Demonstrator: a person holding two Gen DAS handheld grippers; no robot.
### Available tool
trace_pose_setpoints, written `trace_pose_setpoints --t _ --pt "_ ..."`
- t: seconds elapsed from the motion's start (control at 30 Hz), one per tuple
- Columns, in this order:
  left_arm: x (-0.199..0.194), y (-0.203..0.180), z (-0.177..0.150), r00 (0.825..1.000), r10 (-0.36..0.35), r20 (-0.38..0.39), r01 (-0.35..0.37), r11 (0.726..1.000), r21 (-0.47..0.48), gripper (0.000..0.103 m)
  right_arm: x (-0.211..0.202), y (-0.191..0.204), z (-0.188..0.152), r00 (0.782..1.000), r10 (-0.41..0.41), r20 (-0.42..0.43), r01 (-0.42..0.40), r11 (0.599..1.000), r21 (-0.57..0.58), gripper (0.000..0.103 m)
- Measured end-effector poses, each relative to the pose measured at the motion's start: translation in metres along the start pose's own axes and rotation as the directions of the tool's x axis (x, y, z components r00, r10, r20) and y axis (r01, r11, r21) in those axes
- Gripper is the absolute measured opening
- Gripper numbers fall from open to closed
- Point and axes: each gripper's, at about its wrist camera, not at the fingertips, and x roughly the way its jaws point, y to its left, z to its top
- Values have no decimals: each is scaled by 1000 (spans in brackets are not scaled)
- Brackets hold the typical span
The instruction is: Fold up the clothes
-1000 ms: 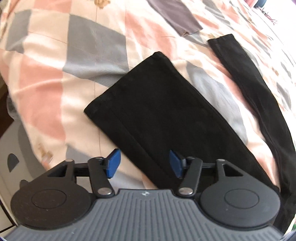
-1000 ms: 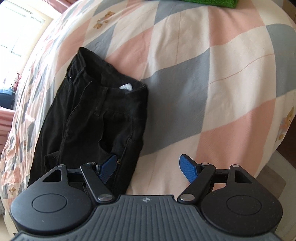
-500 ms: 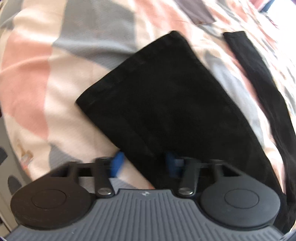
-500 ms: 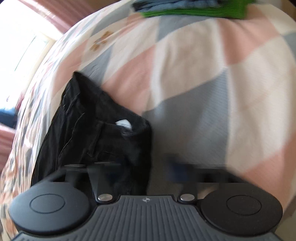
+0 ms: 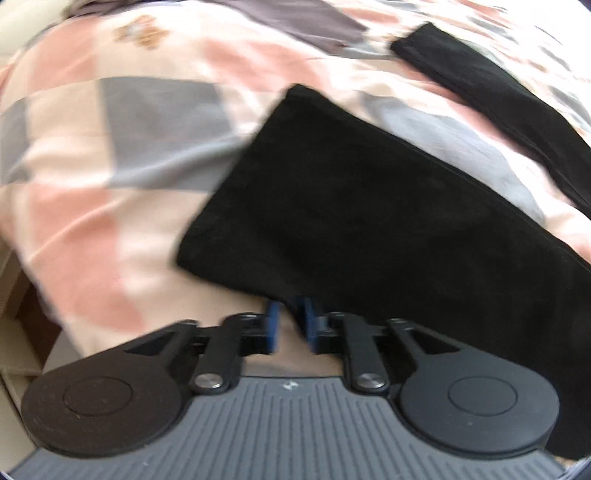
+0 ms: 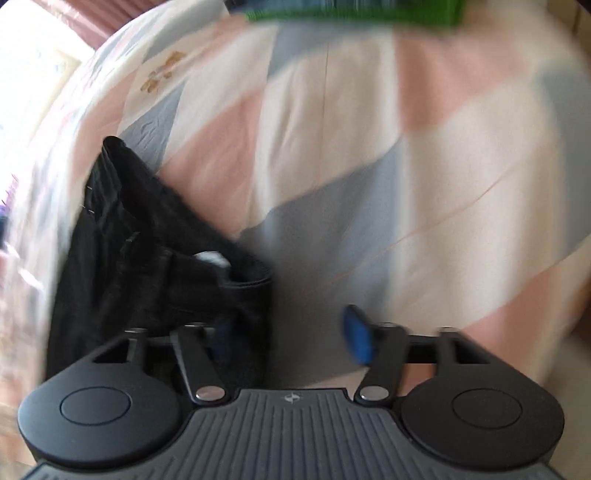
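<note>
A checked bedspread (image 5: 122, 155) of pink, grey and cream covers the bed, with black trousers (image 5: 369, 206) spread across it. In the left wrist view one trouser leg lies flat and a second narrower leg (image 5: 491, 96) stretches away beyond it. The left gripper (image 5: 290, 325) has its blue pads drawn close together on the near edge of the leg, a sliver of gap showing below the cloth. In the blurred right wrist view the right gripper (image 6: 291, 339) sits with fingers wide apart, straddling the edge of the trousers beside the waistband (image 6: 192, 236). A green cloth (image 6: 354, 13) lies at the far edge.
</note>
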Motion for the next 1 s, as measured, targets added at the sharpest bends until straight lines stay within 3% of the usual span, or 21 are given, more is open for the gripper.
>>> trace_pose_setpoints --t 0.07,0.13,0.23,0.33,0.4,0.53,0.67,0.8,1.0 --pt "-10 5 -5 998 51 -26 -51 999 -3 23 -16 4 -9 997 -78 8 79 994 -75 82" --pt "-25 -2 -16 995 94 -45 -91 994 62 22 -25 12 -20 992 -124 -14 120 979 -166 82" --pt "-62 -30 -44 994 109 -25 -101 970 221 22 -40 24 -43 993 -110 -41 95 958 -271 82" --pt "-114 -72 -79 999 51 15 -53 939 340 28 -66 40 -67 997 -7 -70 -17 946 -325 82" --pt "-151 -100 -93 999 -6 37 -9 917 399 40 -88 55 -78 994 66 -85 -93 928 -360 83" --pt "-218 -140 -110 988 -142 58 97 873 478 46 -139 79 -97 985 162 -62 -172 883 -437 89" --pt "-266 -160 -117 971 -226 72 153 828 539 57 -181 85 -114 976 215 -31 -203 853 -480 93" --pt "-297 -162 -122 957 -255 140 123 790 601 63 -208 85 -133 978 210 -10 -187 847 -498 95" --pt "-323 -133 -115 942 -281 184 103 765 636 66 -235 93 -171 980 199 3 -171 847 -504 97"
